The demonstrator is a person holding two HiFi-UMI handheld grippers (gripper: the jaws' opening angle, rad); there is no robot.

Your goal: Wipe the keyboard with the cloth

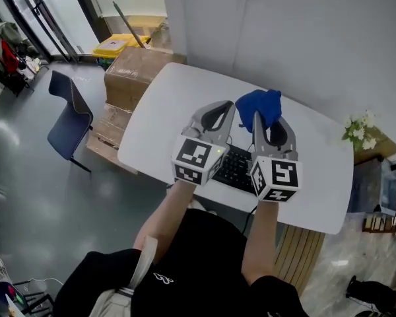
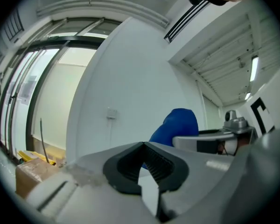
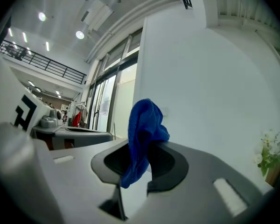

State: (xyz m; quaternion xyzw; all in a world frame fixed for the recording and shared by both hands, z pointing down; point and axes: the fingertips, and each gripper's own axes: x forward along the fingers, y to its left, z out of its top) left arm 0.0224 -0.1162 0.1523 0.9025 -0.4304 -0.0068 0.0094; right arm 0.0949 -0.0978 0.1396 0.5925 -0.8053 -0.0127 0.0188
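Aloft, the right gripper (image 3: 136,164) clamps the blue cloth (image 3: 144,125) above the keyboard (image 1: 236,167).

Both tools are raised over the keyboard (image 1: 236,167), side by side. Left tool (image 1: 214,114) and right tool (image 1: 267,129) sit close together, so there's little room between them. The blue cloth (image 1: 260,107) sticks up out of the right tool's jaws, on the wall side. Desk (image 1: 155,114) is bare left of the keyboard, out to its rounded edge. It's bare on the right too, up to the flowers (image 1: 358,132) at the far right corner. The wall (image 1: 303,38) runs along the desk's far edge, no passage there. Off the left end: stacked cardboard boxes (image 1: 137,74) just beside the desk, blue chair (image 1: 69,114) on open floor beyond.
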